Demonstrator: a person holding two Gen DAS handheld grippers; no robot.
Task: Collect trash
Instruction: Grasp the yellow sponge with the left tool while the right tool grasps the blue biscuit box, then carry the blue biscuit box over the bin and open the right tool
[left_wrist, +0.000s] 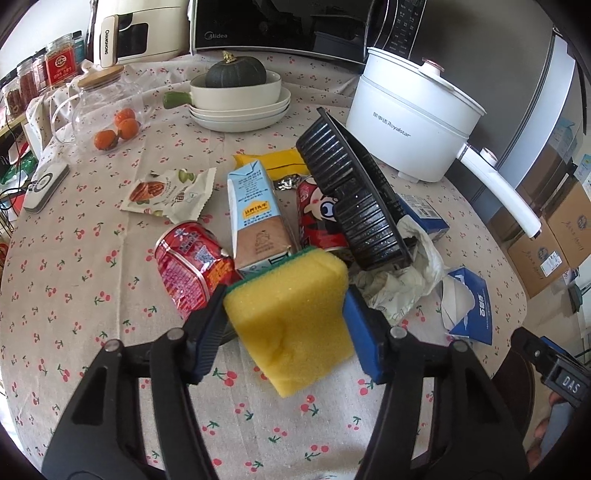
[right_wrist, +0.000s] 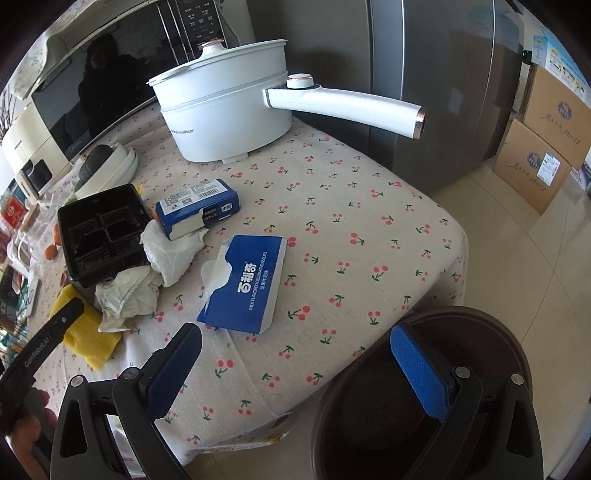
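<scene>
My left gripper (left_wrist: 284, 314) is shut on a yellow sponge (left_wrist: 291, 317) above the cherry-print table (left_wrist: 92, 295). Just beyond it lies a trash pile: a crushed red can (left_wrist: 188, 266), a blue milk carton (left_wrist: 255, 214), a red cartoon can (left_wrist: 317, 214), a tilted black plastic tray (left_wrist: 351, 192), crumpled white paper (left_wrist: 402, 277) and a nut wrapper (left_wrist: 170, 195). My right gripper (right_wrist: 295, 354) is open and empty at the table's near edge, over a brown bin (right_wrist: 424, 398). A torn blue box (right_wrist: 247, 284) lies just ahead of it, a blue carton (right_wrist: 199, 206) further back.
A white electric pot (left_wrist: 413, 122) with a long handle (right_wrist: 347, 107) stands at the back, beside a microwave (left_wrist: 277, 26). Stacked white bowls hold a green squash (left_wrist: 236, 72). A glass jar (left_wrist: 103, 99) and a white remote (left_wrist: 44, 186) are left. Cardboard boxes (right_wrist: 543, 147) stand on the floor.
</scene>
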